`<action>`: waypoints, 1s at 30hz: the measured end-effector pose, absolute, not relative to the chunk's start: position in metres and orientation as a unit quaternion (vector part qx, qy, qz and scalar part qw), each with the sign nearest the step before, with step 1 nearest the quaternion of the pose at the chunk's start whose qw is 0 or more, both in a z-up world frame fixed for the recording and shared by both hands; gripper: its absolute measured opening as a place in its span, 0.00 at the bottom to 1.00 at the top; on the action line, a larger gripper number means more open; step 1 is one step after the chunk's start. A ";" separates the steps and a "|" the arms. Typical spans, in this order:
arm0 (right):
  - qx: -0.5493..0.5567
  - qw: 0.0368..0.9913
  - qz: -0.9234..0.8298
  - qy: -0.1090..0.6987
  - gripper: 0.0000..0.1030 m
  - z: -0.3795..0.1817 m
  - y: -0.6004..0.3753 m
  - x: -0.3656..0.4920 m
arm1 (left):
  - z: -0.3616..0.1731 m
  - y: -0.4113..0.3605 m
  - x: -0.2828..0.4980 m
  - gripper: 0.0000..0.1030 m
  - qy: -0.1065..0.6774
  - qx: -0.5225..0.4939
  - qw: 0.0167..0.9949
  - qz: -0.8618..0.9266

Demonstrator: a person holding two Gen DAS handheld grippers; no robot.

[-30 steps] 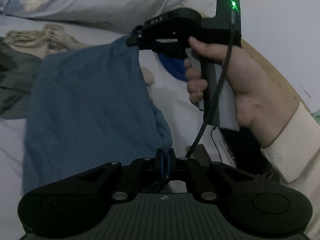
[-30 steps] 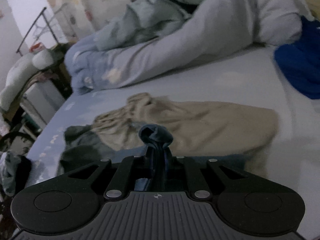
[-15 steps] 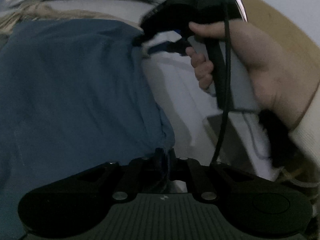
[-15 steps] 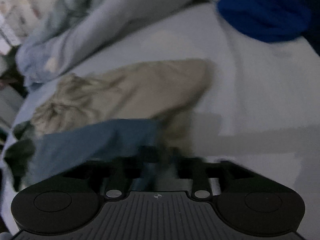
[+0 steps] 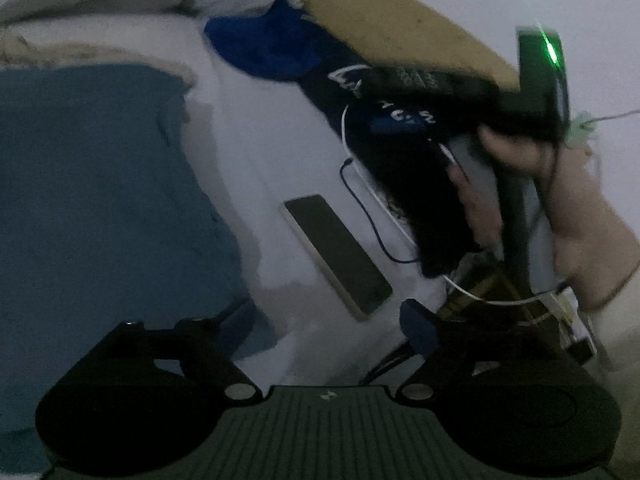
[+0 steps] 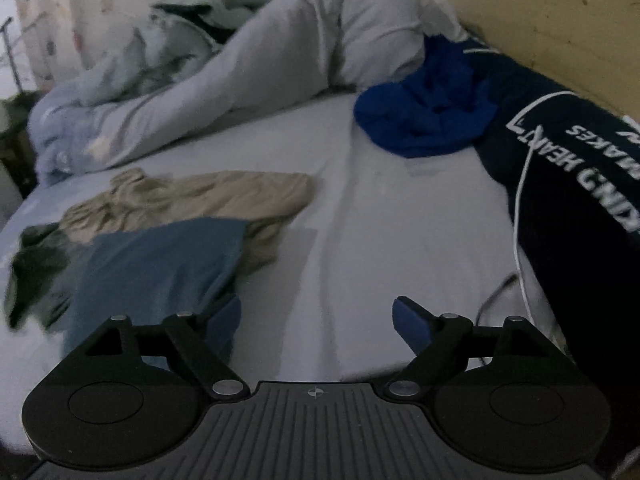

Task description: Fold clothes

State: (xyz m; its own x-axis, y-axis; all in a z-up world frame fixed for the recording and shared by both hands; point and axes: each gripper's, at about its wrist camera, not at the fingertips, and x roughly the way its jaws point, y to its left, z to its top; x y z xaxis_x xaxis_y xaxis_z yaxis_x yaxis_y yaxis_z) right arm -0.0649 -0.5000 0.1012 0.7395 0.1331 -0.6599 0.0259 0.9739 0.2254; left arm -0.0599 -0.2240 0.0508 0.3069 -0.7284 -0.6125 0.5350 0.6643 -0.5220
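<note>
on the bed [image 6: 360, 208], at the left of the frame, the teal shirt [image 6: 160, 264] is lying flat over a beige garment [image 6: 200, 196]; the left gripper [image 5: 324, 320] and right gripper [image 6: 316, 316] are both gaping wide, holding nothing.

Left wrist view: right gripper [image 5: 360, 80], above and right of the jaws, motion-blurred, so finger spacing indistinct; right hand [image 5: 560, 200] cut off at the right edge. Steel-blue garment [image 5: 100, 200], left of the jaws, cut off at the left edge. Right wrist view: navy printed garment [image 6: 560, 184], right of the jaws, cut off at the right edge, lettering only partly legible; beige garment [image 6: 192, 196], ahead-left of the jaws, partly hidden under the steel-blue garment
</note>
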 end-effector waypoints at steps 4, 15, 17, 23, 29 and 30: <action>0.148 0.923 0.069 0.348 0.64 0.095 -0.476 -0.113 | 0.068 -0.185 -0.075 0.87 0.429 -0.121 0.821 -0.357; 0.135 0.890 0.114 0.420 0.37 0.016 -0.389 -0.126 | 0.062 -0.057 -0.075 0.88 0.434 -0.156 0.866 -0.193; 0.144 0.885 0.100 0.432 0.26 0.006 -0.396 -0.126 | 0.057 -0.049 -0.070 0.88 0.432 -0.162 0.867 -0.187; 0.172 0.885 0.005 0.432 0.04 0.003 -0.422 -0.130 | 0.041 -0.035 -0.061 0.88 0.437 -0.185 0.863 -0.173; 0.143 0.910 0.049 0.386 0.04 0.026 -0.391 -0.124 | 0.037 -0.028 -0.051 0.88 0.432 -0.190 0.867 -0.162; 0.141 0.910 0.059 0.385 0.04 0.025 -0.386 -0.120 | 0.037 -0.028 -0.049 0.88 0.432 -0.190 0.867 -0.162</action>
State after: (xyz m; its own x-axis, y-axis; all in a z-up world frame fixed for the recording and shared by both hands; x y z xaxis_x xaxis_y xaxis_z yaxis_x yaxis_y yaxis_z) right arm -0.1198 -0.3863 0.0252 0.6971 0.2157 -0.6838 0.0017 0.9532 0.3024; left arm -0.0485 -0.0283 0.0366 0.5745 -0.4442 -0.6874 0.1164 0.8757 -0.4686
